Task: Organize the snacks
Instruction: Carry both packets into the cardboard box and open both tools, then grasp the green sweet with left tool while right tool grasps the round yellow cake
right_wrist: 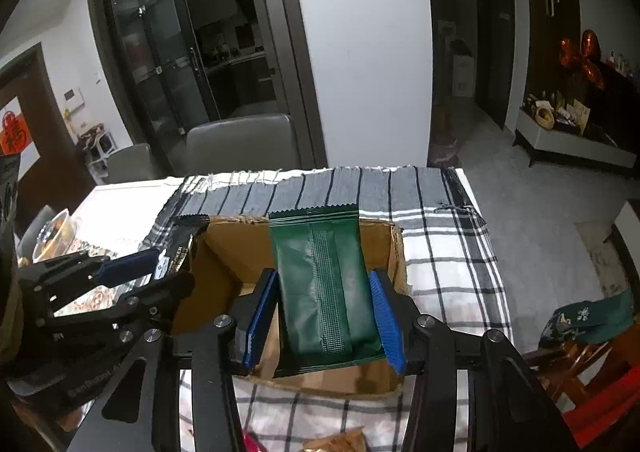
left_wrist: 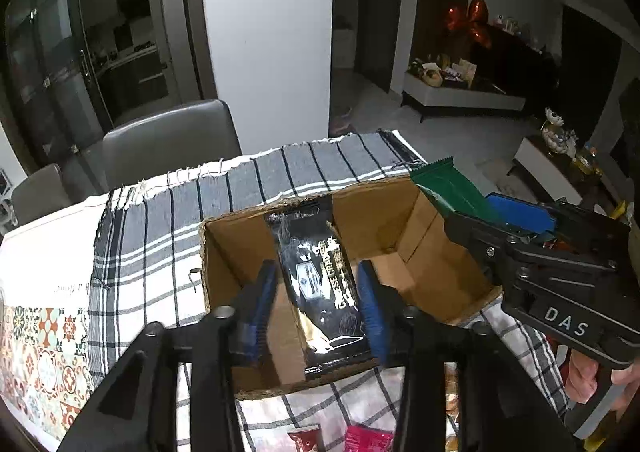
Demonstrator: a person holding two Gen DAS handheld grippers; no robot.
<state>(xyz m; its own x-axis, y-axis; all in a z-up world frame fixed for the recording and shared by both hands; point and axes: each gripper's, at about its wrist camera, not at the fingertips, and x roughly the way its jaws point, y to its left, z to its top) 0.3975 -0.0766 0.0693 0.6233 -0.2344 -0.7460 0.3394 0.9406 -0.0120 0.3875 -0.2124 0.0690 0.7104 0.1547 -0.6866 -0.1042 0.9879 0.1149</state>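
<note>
An open cardboard box stands on a checked cloth; it also shows in the right wrist view. My left gripper is shut on a black cracker packet and holds it over the box. My right gripper is shut on a green snack packet and holds it over the same box. In the left wrist view the right gripper and its green packet hang over the box's right wall. In the right wrist view the left gripper and its black packet are at the box's left wall.
The checked cloth covers the table. Red snack packets lie in front of the box, and an orange packet too. Grey chairs stand behind the table. A glass bowl sits at the left.
</note>
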